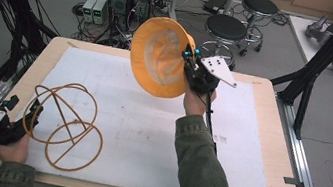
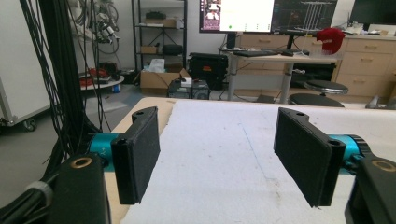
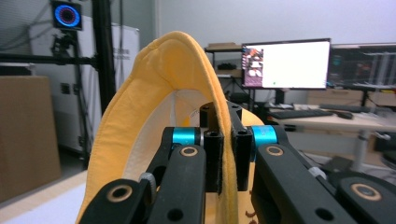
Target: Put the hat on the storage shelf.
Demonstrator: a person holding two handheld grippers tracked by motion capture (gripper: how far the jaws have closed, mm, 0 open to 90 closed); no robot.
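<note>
yellow hat with white lining, tan wire frame, white mat.

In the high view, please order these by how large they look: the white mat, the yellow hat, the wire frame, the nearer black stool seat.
1. white mat
2. yellow hat and wire frame: look alike, and the hat is held up nearer the camera, so unranked
3. stool seat

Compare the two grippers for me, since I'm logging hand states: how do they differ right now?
The right gripper is shut on the yellow hat; the left gripper is open with nothing between its jaws. The right one is raised above the table; the left is low, beside the wire frame. Both are hand-held.
</note>
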